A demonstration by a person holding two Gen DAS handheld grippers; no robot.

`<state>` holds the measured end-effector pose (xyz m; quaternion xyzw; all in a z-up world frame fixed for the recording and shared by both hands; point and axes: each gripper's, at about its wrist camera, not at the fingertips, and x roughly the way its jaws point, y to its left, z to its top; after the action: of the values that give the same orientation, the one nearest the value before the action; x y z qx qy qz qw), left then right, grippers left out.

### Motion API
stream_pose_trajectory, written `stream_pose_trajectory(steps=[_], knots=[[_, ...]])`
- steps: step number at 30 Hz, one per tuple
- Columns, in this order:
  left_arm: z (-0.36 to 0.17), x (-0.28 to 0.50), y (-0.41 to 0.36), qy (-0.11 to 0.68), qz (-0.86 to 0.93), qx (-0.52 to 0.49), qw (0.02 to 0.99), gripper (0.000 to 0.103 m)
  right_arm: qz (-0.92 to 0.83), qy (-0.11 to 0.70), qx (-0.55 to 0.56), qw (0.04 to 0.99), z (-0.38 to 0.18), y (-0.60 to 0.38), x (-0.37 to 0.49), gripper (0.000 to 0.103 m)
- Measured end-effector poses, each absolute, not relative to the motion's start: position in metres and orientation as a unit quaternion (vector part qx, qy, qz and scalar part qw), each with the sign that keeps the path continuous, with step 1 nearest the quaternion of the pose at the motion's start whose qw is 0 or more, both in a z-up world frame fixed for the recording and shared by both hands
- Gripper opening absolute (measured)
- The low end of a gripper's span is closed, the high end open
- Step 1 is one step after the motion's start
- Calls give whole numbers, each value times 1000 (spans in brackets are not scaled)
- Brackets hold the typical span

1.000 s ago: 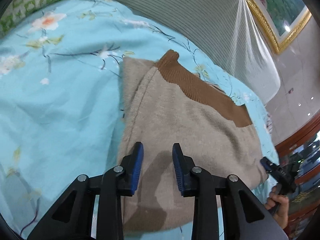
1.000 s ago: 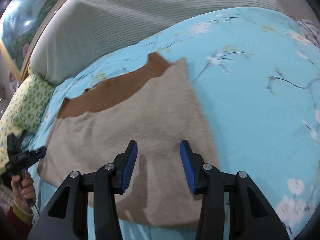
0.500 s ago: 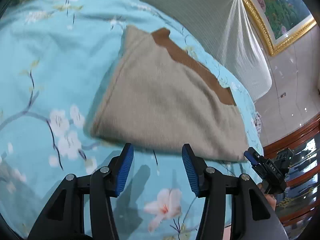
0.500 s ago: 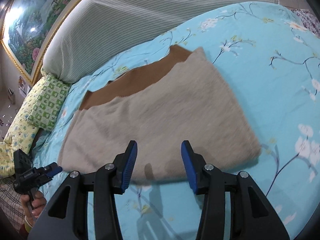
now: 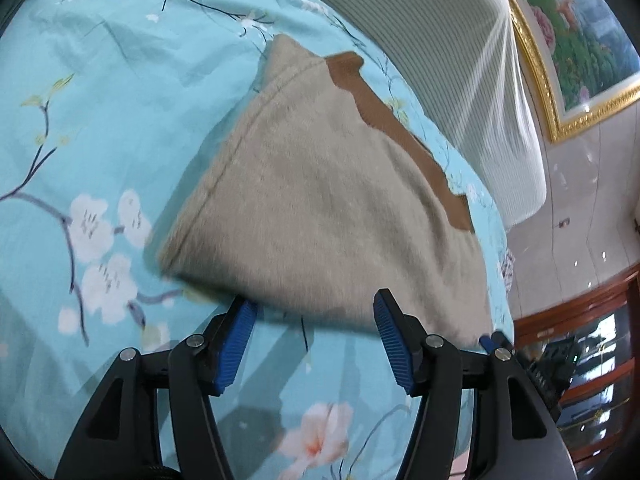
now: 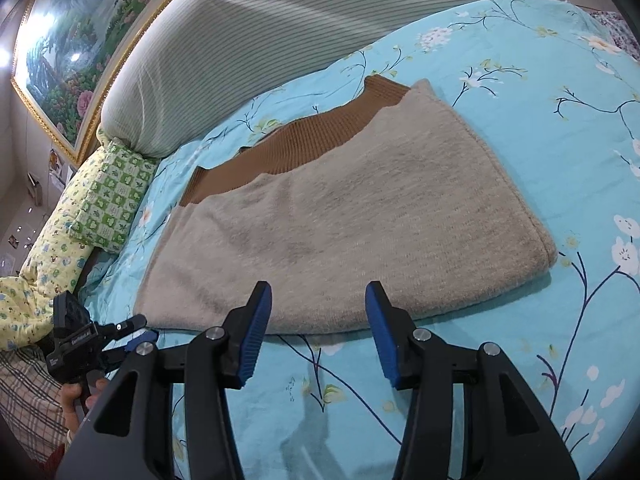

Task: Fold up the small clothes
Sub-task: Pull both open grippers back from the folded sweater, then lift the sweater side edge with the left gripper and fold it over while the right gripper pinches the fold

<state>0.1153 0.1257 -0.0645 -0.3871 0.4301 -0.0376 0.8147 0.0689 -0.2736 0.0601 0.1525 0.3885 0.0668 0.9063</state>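
Looking along the left gripper (image 5: 312, 336), the folded beige sweater (image 5: 320, 208) lies flat on the floral blue sheet (image 5: 100, 128), its long axis running from the near right up toward the far left, its brown ribbed band (image 5: 404, 132) along the far edge beside the striped headboard cushion (image 5: 432, 60). The jaws are opening with nothing between them, just short of the sweater's near fold (that edge is blurred).

From the right gripper (image 6: 318, 320), the sweater (image 6: 340, 224) stretches left to right, brown band (image 6: 296, 144) on the far side. These jaws are also opening, empty, at the near edge. The left gripper (image 6: 138, 330) shows at lower left, held by a hand (image 6: 74, 394).
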Motion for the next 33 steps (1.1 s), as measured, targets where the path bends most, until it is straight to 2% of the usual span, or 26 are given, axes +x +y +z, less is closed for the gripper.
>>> stream_pose_trajectory(steps=[7,10,12,14,15,17,20,27,32,33], knots=[[-66,140,134,395,-1,-402,826,61,67,398,152,902,53,-277,85,50],[-63,150,132,391,16,-385,836,57,68,398,154,902,51,-278,90,50],[-61,155,127,391,29,-365,845,51,71,398,154,902,51,-278,93,50],[-60,161,123,391,31,-352,850,36,73,397,156,901,51,-279,96,50],[-58,163,120,391,31,-346,852,33,75,397,157,901,51,-280,98,50],[-51,168,113,391,31,-323,861,20,76,396,159,901,51,-281,100,50],[-31,174,95,383,26,-273,882,13,79,393,166,901,53,-286,103,50],[25,189,27,332,-78,-177,923,10,91,379,192,901,63,-304,111,50],[13,212,-35,348,-133,-121,920,9,133,377,208,893,78,-310,137,51],[6,217,-43,355,-138,-116,917,9,149,382,214,887,79,-309,148,56]])
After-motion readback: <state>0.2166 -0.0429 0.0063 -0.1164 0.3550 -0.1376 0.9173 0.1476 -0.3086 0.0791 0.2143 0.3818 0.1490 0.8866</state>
